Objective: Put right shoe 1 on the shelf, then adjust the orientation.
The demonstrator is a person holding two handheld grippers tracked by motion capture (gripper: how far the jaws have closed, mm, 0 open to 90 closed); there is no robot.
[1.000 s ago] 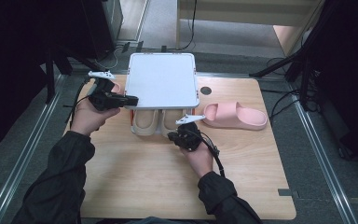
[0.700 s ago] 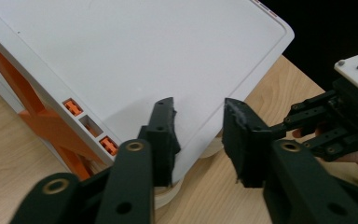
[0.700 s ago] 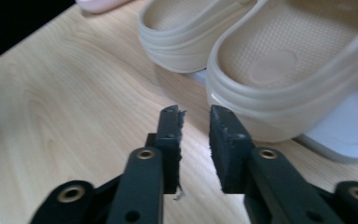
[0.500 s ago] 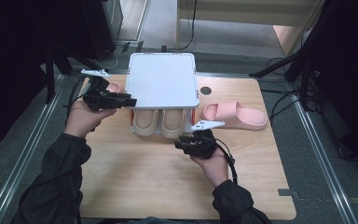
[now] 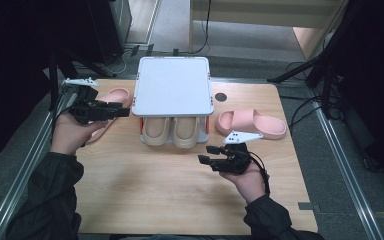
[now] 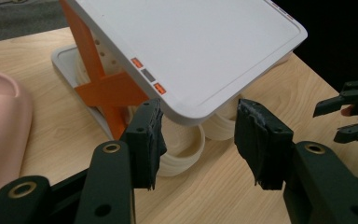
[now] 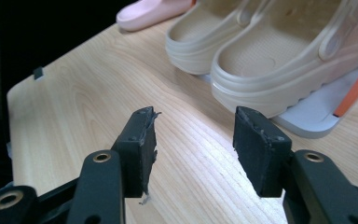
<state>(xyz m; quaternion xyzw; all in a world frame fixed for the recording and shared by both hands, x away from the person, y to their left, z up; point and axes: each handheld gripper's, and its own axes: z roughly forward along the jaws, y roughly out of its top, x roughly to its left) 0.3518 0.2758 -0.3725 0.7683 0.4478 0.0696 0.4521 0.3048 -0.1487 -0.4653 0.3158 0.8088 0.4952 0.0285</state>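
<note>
A white shoe rack (image 5: 172, 85) with orange side braces (image 6: 102, 88) stands at the table's far middle. Two cream clogs (image 5: 172, 131) sit side by side on its lower shelf, heels toward me. My left gripper (image 5: 121, 110) hovers left of the rack, level with its top shelf (image 6: 205, 42). Its jaws have just been opening and stand open with nothing between them. My right gripper (image 5: 205, 154) is in front of the clogs (image 7: 279, 60), apart from them; its jaws have just been opening too and are empty.
One pink slide (image 5: 111, 97) lies left of the rack, under my left hand, and another pink slide (image 5: 252, 122) lies to its right. A small round hole (image 5: 221, 96) is in the wooden table (image 5: 170, 200). Bare wood stretches toward the near edge.
Both grippers have opened and drawn back from the rack: the left one to the left, the right one toward the near right of the table.
</note>
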